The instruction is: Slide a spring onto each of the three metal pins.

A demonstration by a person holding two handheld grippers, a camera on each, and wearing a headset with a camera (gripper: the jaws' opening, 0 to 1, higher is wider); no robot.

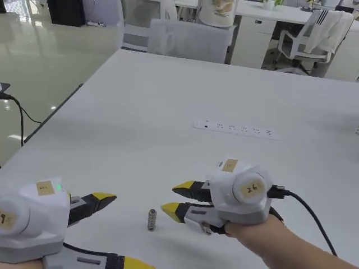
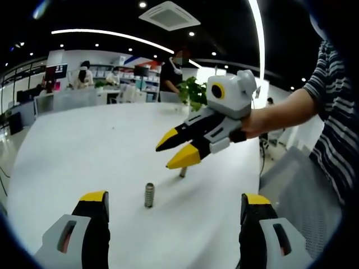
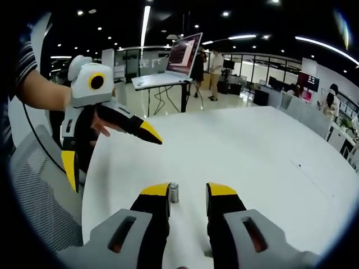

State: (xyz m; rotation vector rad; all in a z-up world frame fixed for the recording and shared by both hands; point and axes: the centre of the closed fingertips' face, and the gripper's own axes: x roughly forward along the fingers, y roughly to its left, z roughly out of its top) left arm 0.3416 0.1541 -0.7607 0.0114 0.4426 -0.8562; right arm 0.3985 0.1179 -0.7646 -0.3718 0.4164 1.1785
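The small grey coiled metal spring (image 1: 152, 219) stands upright on the white surface (image 1: 168, 112), between the two grippers. The right gripper (image 1: 171, 200) has its jaws parted by a narrow gap and points toward the spring. In the right gripper view the spring stands just ahead of that gap, ungripped. The left gripper (image 1: 124, 229) is near the spring, with its jaws spread wide and holding nothing.

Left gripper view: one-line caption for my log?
Open left gripper faces an upright spring on the white table; open right gripper hovers beyond.
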